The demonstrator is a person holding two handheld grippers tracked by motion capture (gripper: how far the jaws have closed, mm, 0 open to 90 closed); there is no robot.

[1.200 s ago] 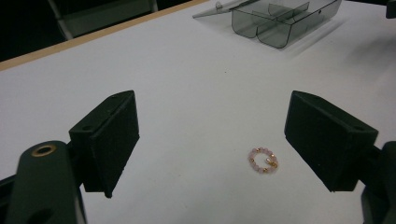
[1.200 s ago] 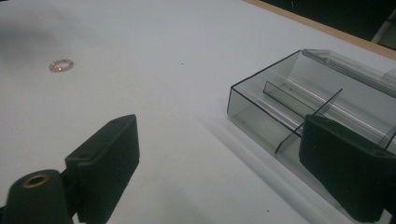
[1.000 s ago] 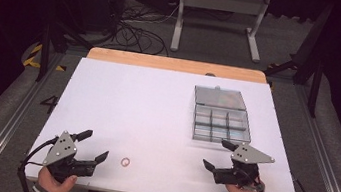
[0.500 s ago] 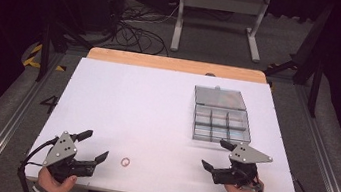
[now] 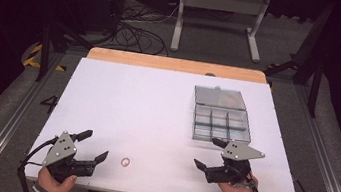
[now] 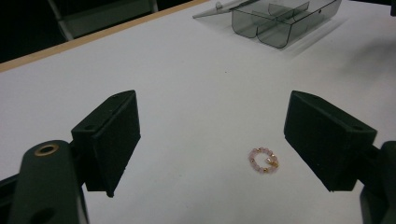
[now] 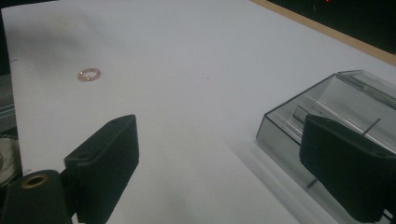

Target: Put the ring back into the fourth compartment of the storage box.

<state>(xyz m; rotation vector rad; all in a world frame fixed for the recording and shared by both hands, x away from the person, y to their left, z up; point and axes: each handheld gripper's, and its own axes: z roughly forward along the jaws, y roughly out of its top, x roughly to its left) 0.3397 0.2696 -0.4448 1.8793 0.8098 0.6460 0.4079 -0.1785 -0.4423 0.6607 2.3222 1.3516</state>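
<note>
Bead ring (image 5: 125, 162) lay flat on white tabletop (image 5: 146, 113), near the front edge, btwn the two grippers but closer to the left one. In left gripper view the ring (image 6: 264, 160) sat on bare surface just ahead of the jaws, nearer the right-hand jaw in that pic, touching neither.

L gripper (image 5: 95, 147) was at front-left corner area, jaws wide apart, nothing btwn them, hand (image 5: 56, 181) at the table's front edge. Its cable hung off the front-left edge.

R gripper (image 5: 210, 154) was at front-right, jaws also spread, nothing gripped. Hand (image 5: 237, 190) sat over the front edge.

Clear compartment box (image 5: 221, 124) stood just beyond R gripper, lid (image 5: 220, 97) open and laid back toward far side. In right gripper view the box wall (image 7: 299, 126) was close beside one jaw; contact couldn't be told. Ring (image 7: 88, 73) showed far off in that view, well apart from the box.

Open room: whole centre and far-left of tabletop bare, wide free lane from ring to box. Wooden strip (image 5: 178, 65) ran along far edge. Right edge had a narrow margin past the box.
</note>
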